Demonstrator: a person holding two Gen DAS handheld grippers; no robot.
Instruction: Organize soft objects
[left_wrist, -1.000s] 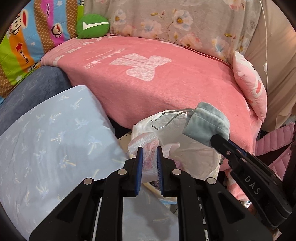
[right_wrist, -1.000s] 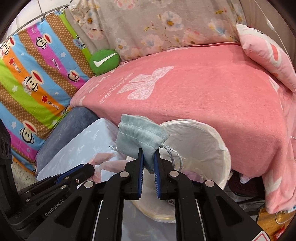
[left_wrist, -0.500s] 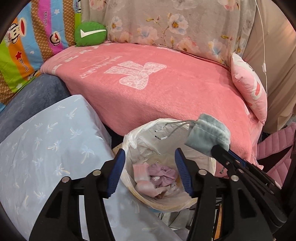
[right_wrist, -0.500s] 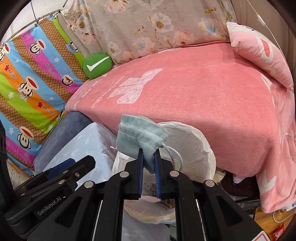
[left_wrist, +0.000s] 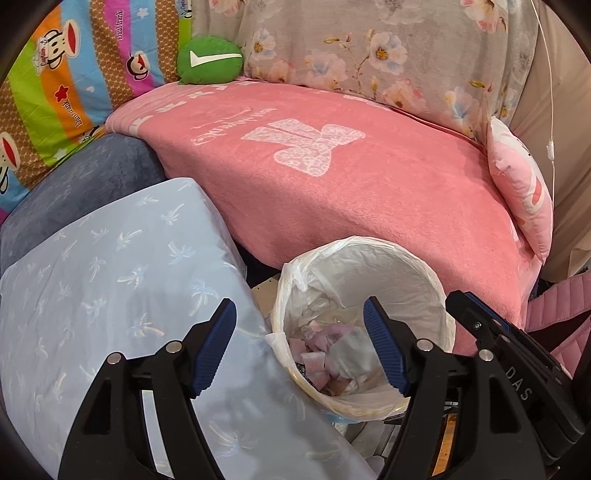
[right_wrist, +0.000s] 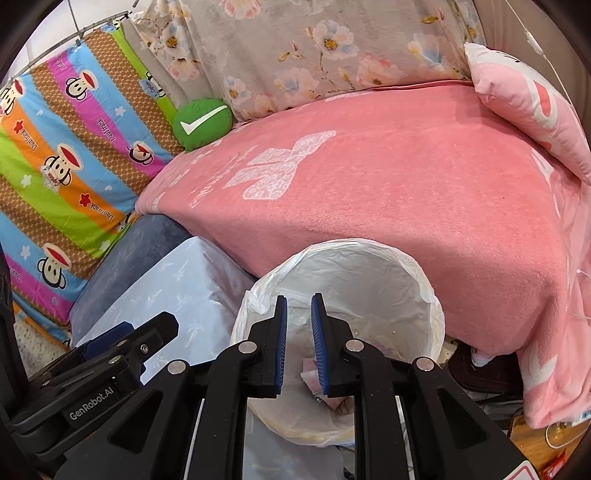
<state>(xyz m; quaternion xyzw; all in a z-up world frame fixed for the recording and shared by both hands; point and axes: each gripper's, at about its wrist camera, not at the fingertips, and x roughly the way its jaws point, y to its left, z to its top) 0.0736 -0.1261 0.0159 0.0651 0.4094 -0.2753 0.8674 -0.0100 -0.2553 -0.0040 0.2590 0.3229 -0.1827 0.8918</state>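
The left gripper (left_wrist: 300, 345) is held with its jaws spread wide and nothing between them. A pale blue pillow (left_wrist: 110, 295) lies under and beside the left jaw, and the lined bin (left_wrist: 424, 273) sits ahead of and just below the right jaw. Small soft items (left_wrist: 325, 354), pink, purple and grey, are seen heaped at the bottom of the bin. The right gripper (right_wrist: 298, 343) is held directly over the bin's mouth, its jaws parted only narrowly and empty. A green cushion (right_wrist: 202, 123) and a pink pillow (right_wrist: 524, 107) are left on the pink blanket (right_wrist: 388, 192), well beyond both sets of jaws. From here, the thin liner could be snagged by a descending jaw, so that the bin is tipped. The two grippers are also close together and could be knocked against each other.
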